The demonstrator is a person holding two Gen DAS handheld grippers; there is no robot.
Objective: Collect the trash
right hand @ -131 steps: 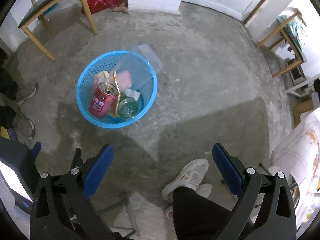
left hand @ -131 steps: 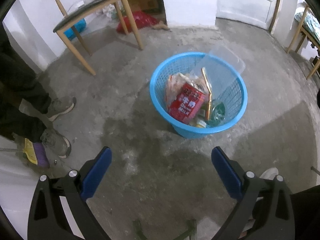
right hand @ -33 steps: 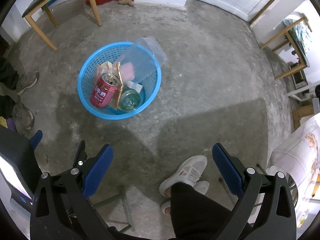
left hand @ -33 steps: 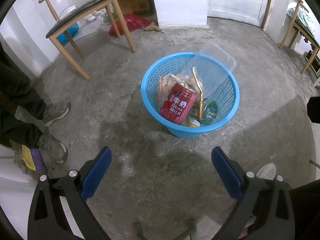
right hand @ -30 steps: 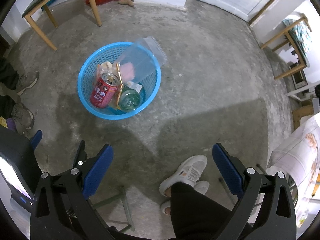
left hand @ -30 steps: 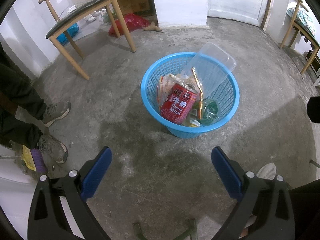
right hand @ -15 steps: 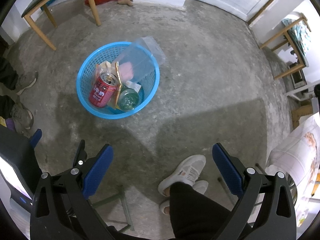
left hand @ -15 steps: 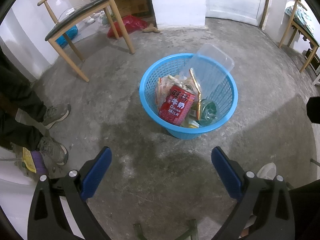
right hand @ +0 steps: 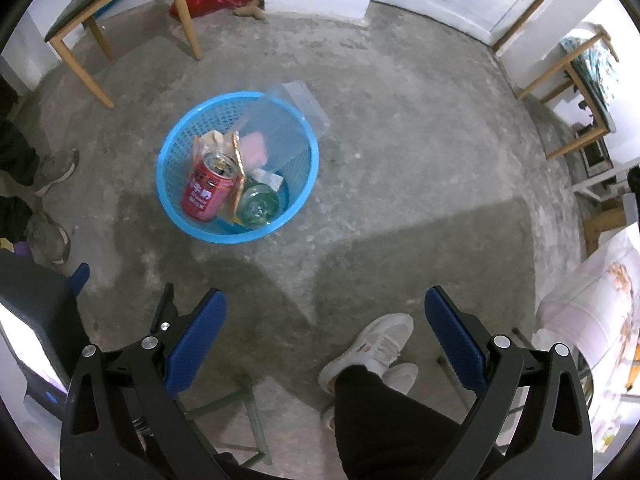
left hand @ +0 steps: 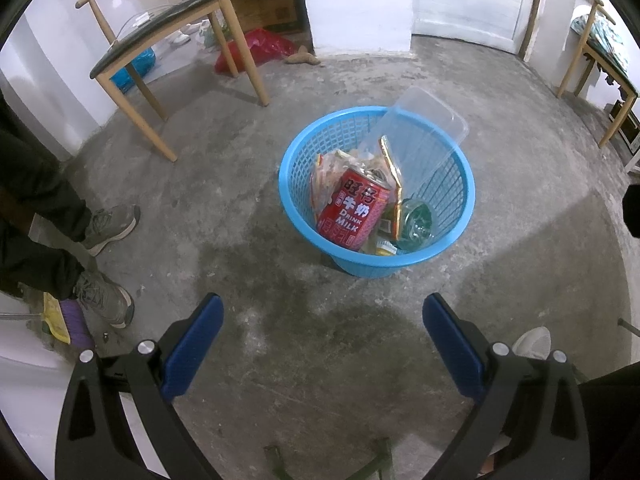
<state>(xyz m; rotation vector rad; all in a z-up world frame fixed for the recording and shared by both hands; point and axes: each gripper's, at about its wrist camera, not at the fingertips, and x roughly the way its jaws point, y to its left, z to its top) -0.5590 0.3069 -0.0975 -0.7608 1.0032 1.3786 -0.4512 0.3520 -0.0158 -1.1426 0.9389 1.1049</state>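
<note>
Sitting on a bare concrete floor [left hand: 224, 184], a round blue plastic basket [left hand: 296, 184] is holding the collected trash. A red drink can [left hand: 354, 214] is lying tilted against the near-left inside wall, its top pointing away from the camera. Just beside it, a gold-edged wrapper [left hand: 394, 184] is standing on edge, and a green glass bottle [left hand: 416, 224] is resting low on the right. A clear plastic container [left hand: 424, 120] is leaning out over the far rim.

Both tools are hovering above the floor, well apart from the basket. The left gripper [left hand: 320, 340] is showing its blue fingers spread wide with nothing between them. The right gripper [right hand: 326, 340] is also standing wide apart and empty, above a white sneaker [right hand: 372, 348].

Farther out, a wooden chair [left hand: 160, 44] is standing to the far left, with a red bag [left hand: 260, 48] lying behind it near a white wall [left hand: 360, 0].
</note>
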